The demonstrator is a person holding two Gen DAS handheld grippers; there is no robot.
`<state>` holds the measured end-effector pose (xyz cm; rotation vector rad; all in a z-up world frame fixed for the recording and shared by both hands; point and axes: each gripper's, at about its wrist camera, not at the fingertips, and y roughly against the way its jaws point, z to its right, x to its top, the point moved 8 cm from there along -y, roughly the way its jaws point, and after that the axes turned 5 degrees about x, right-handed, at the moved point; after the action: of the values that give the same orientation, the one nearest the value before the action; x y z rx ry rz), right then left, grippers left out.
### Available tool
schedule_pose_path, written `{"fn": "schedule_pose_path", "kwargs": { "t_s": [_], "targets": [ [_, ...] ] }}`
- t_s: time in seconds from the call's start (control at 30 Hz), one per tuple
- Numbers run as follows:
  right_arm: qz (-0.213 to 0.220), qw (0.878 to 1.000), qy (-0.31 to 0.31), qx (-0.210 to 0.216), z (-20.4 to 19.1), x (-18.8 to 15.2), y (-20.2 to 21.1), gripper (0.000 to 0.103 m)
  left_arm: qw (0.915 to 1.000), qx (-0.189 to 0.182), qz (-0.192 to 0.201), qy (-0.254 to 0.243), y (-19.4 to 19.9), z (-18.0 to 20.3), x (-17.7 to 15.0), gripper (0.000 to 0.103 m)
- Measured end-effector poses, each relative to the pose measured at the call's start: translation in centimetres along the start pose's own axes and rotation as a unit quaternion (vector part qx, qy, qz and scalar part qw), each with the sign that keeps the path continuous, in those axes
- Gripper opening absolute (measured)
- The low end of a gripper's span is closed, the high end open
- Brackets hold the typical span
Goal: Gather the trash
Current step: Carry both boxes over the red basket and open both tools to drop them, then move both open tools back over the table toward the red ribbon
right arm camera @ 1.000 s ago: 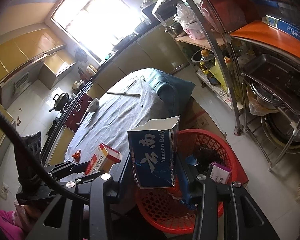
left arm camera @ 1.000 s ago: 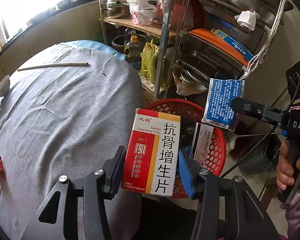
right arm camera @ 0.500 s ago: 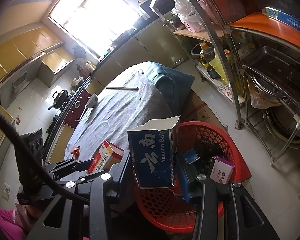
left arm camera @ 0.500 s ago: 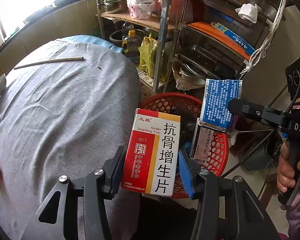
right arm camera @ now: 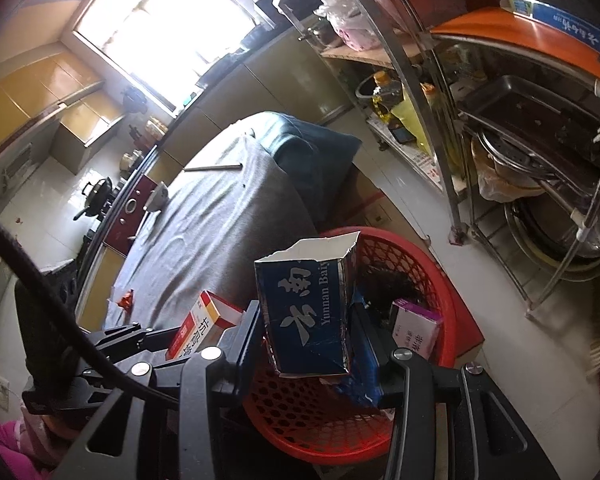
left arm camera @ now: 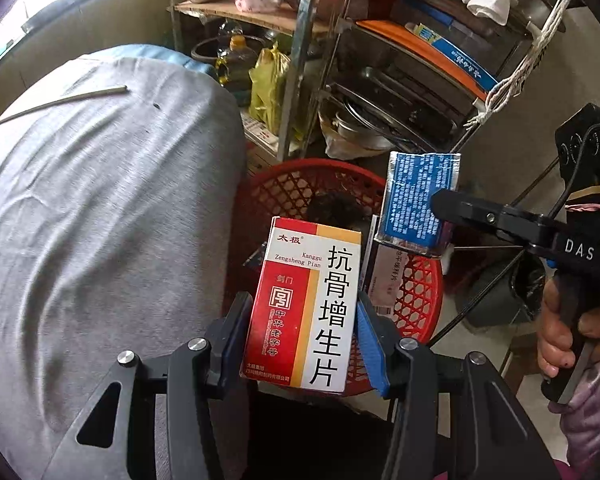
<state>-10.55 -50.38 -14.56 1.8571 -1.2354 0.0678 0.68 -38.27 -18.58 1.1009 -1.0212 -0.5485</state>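
Because the task is to collect trash, the grey-clothed table (left arm camera: 100, 208) matters mainly as the place the rubbish comes from, and the red plastic basket (right arm camera: 428, 264) stands on the floor just beside its edge, low enough that things can be dropped in from above. One table, one basket. Behind them a metal shelf rack (left arm camera: 308, 60) holds pots, bags and bottles; it seems no part of the job.

Two grippers are in play, each clamped on one box. The left gripper (left arm camera: 302, 324) pinches a red, yellow and white medicine box (left arm camera: 306, 308) by its long sides, upright, so the box hangs clear over the near rim of the basket. The right gripper (right arm camera: 308, 340) grips a torn-open blue Yunnan Baiyao carton (right arm camera: 310, 308) the same way, its ragged mouth up, held above the basket's middle. From the left view that blue carton (left arm camera: 418, 196) sits higher and farther over the basket than the medicine box. Both look poised for release rather than carrying.

Inside the basket lie one white-and-purple box (right arm camera: 416, 328) and a dark clump I cannot identify; there may be more under the grippers. So three boxes are countable in all.

Left on the cloth: a pair of chopsticks (left arm camera: 60, 102), though they might be a single stick, one white bowl (right arm camera: 158, 196), and one small red wrapper (right arm camera: 126, 300).
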Motion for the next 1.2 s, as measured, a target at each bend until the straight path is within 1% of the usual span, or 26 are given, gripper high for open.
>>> {"fn": "schedule_pose_path", "kwargs": {
  "t_s": [0.3,0.47,0.57,0.6,0.7,0.77,0.9,1.03,1.2],
  "targets": [
    [-0.006,1.0,-0.009,-0.002,0.9,0.0,-1.2,0.046,0.9997,-0.013,-0.018,-0.009,-1.8,0.7,-0.3,0.053],
    [-0.009,1.0,-0.015,0.006,0.8,0.2,-2.3,0.047,0.9993,-0.02,-0.028,-0.017,-2.6,1.2,-0.4,0.053],
    [-0.008,1.0,-0.019,0.014,0.6,0.4,-3.0,0.048,0.9987,-0.032,-0.036,-0.017,-2.8,1.4,-0.5,0.057],
    [-0.007,1.0,-0.025,0.015,0.6,0.6,-3.3,0.049,0.9986,-0.035,-0.036,-0.016,-2.8,1.4,-0.6,0.061],
    [-0.007,0.998,-0.048,0.034,0.6,1.0,-4.1,0.052,0.9988,-0.038,-0.028,-0.012,-2.2,1.1,-0.5,0.062],
    [-0.005,0.998,-0.055,0.034,0.7,1.2,-4.2,0.053,0.999,-0.037,-0.023,-0.009,-1.7,0.6,-0.6,0.062],
    [0.005,0.998,-0.048,0.028,0.7,1.4,-3.5,0.053,0.9991,-0.039,-0.014,0.009,-0.7,-0.4,-0.9,0.063],
    [0.013,0.998,-0.057,0.028,1.0,1.7,-2.8,0.053,0.9989,-0.039,-0.003,0.024,0.4,-1.1,-1.0,0.063],
    [0.012,0.998,-0.044,0.033,-0.5,1.8,-2.6,0.053,0.9991,-0.023,0.026,0.024,2.6,-2.1,-1.0,0.063]
  ]
}}
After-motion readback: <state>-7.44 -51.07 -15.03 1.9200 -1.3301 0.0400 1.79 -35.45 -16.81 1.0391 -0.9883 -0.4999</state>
